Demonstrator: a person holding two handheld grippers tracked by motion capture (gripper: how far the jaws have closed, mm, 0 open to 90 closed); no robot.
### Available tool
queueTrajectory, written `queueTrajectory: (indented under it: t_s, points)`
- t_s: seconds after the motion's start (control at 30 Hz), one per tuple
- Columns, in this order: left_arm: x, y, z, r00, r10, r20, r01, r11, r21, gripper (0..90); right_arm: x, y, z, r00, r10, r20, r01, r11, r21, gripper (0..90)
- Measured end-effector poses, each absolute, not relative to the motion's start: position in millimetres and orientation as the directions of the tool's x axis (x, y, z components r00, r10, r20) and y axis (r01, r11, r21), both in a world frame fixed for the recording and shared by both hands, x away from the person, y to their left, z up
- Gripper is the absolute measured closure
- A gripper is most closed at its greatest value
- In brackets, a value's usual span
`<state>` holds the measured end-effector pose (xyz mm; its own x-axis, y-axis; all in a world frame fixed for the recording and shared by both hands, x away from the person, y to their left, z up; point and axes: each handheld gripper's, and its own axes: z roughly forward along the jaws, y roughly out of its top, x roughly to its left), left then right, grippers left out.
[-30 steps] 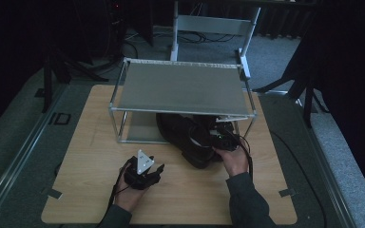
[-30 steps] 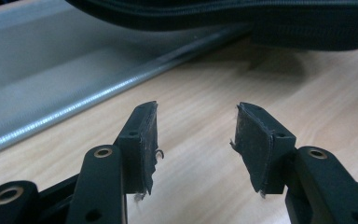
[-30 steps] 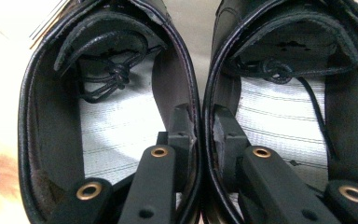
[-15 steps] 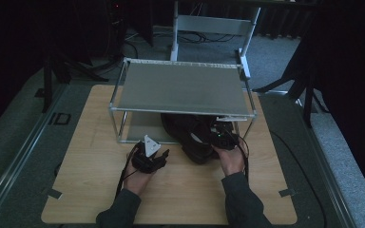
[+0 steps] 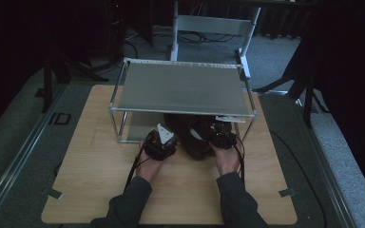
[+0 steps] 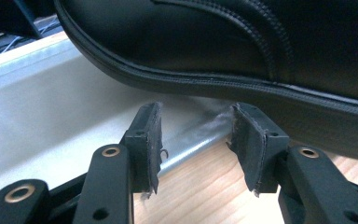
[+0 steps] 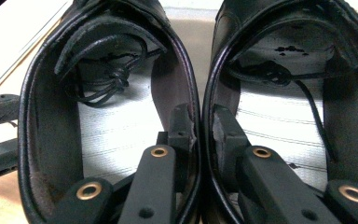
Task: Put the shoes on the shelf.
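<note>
Pinching the two inner walls of a pair of black leather lace-up shoes (image 7: 200, 79) together, the right gripper (image 7: 204, 122) has one jaw down inside each shoe, its pads pressed tight on the touching collars, as the right gripper view shows. Pale insoles and loose black laces show inside both shoes. From the high view the pair of shoes (image 5: 195, 137) sits on the light wooden table (image 5: 90, 166), partly under the front edge of a low metal-framed rack with a grey flat top shelf (image 5: 183, 88), and the right gripper (image 5: 221, 135) rests at the heels with the person's hand behind it. Beside it, the left gripper (image 5: 160, 142) lies just to the left of the shoes, near the rack's front left leg. Its own view looks along the tabletop: the left gripper (image 6: 196, 133) has its jaws spread, having just been closing somewhat, and nothing sits between the pads. Just ahead of them the stitched side and dark sole edge of the nearer shoe (image 6: 223, 51) loom, with a silver frame tube (image 6: 191, 144) of the rack lying across behind the gap and the wooden surface beneath.
</note>
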<state>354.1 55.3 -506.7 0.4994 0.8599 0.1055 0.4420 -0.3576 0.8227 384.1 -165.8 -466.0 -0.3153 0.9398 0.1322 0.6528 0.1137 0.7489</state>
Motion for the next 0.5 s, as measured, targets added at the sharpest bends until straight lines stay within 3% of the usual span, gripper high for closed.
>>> queueTrajectory:
  t_s: [0.5]
  points:
    - [362.6, 51.7, -508.0, 0.497, 0.863, 0.093, 0.441, -0.344, 0.829, 59.5, 389.4, -161.9, -470.5, -0.276, 0.954, 0.118, 0.638, 0.090, 0.765, 80.0]
